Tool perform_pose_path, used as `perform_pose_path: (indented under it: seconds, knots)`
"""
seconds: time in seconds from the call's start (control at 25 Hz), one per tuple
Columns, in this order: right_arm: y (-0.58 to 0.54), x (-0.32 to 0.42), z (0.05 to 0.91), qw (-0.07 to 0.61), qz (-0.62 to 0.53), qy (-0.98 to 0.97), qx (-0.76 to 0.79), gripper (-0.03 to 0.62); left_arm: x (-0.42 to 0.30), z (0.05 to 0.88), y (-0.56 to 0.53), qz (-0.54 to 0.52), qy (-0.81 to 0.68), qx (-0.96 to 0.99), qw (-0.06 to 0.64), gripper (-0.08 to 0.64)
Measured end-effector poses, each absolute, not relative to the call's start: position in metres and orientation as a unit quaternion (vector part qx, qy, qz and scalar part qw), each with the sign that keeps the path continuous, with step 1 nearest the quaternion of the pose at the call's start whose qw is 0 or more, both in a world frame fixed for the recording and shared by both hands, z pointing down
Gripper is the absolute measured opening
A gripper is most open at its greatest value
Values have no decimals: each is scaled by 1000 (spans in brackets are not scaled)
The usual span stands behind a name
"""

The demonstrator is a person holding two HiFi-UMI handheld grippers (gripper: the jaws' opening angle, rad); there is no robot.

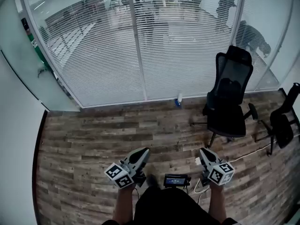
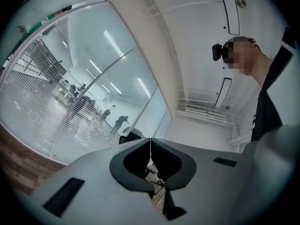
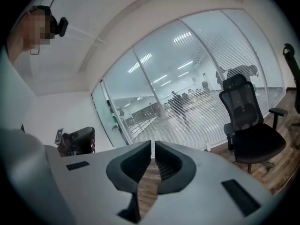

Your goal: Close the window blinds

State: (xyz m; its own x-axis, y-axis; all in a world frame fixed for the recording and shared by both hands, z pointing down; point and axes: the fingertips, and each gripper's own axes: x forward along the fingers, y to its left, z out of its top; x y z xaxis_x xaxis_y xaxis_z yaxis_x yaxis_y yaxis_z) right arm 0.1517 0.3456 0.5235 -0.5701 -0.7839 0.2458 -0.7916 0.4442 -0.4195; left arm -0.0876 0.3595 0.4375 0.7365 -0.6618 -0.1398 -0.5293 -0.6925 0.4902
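White slatted blinds [image 1: 108, 55] hang behind a glass wall across the far side of the room. Their slats stand open, and people and desks show through. The same blinds appear in the left gripper view [image 2: 33, 111] and the right gripper view [image 3: 197, 107]. My left gripper [image 1: 140, 154] is low in the head view, over the wood floor, well short of the glass. Its jaws meet in a thin line [image 2: 150, 144] with nothing in them. My right gripper [image 1: 204, 153] is level with it; only a narrow slit shows between its jaws [image 3: 153, 146], and they hold nothing.
A black office chair [image 1: 229, 97] stands right of centre near the glass, also in the right gripper view [image 3: 248, 121]. A second chair [image 1: 283, 121] is at the far right. A small bottle [image 1: 178, 101] sits at the foot of the glass. A white cable [image 1: 253, 151] crosses the floor. A white wall [image 1: 18, 139] bounds the left.
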Motion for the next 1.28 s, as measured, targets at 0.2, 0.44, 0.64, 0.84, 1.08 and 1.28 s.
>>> perform_pose_path:
  seconds: [0.2, 0.44, 0.64, 0.84, 1.08, 1.28]
  knots:
    - [313, 161, 522, 16, 255, -846, 468, 12, -74, 446, 320, -164, -316, 906, 230, 9]
    - [313, 139, 530, 26, 262, -846, 463, 12, -95, 446, 322, -180, -308, 907, 225, 9]
    - [304, 117, 526, 28, 262, -856, 445, 12, -112, 452, 324, -185, -328, 896, 234, 9]
    - [292, 96, 530, 29, 263, -862, 433, 12, -130, 453, 319, -179, -339, 894, 234, 9]
    - [281, 71, 530, 28, 263, -867, 423, 12, -150, 457, 311, -180, -346, 890, 234, 9]
    - [271, 60, 528, 30, 260, -865, 427, 12, -159, 462, 297, -183, -339, 891, 240, 11]
